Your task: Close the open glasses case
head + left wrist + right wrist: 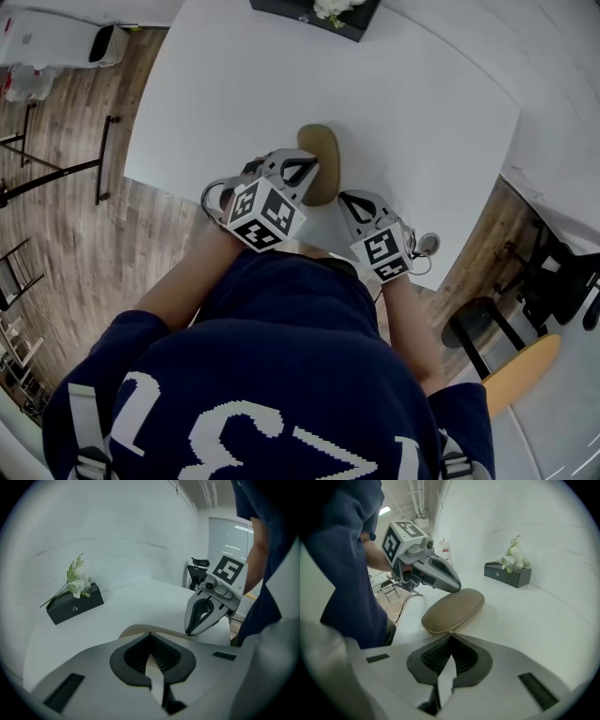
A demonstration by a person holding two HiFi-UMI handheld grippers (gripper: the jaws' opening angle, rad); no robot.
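A tan oval glasses case (pixel 322 155) lies on the white table (pixel 422 112), its lid down and its zip seam facing the right gripper view (pixel 454 609). My left gripper (pixel 312 165) is shut, and its tips (pixel 457 587) rest on the top of the case at its near-left end. In its own view only a tan sliver of the case (pixel 140 631) shows past the jaws. My right gripper (pixel 450 633) is shut too, with its tips right at the near edge of the case by the zip. It sits just right of the case (pixel 344 196).
A black box with white flowers (pixel 314 14) stands at the table's far edge, well beyond the case. The table's near edge runs just under both grippers, with wood floor below. A dark office chair (pixel 562 281) and a round stool (pixel 520 370) stand to the right.
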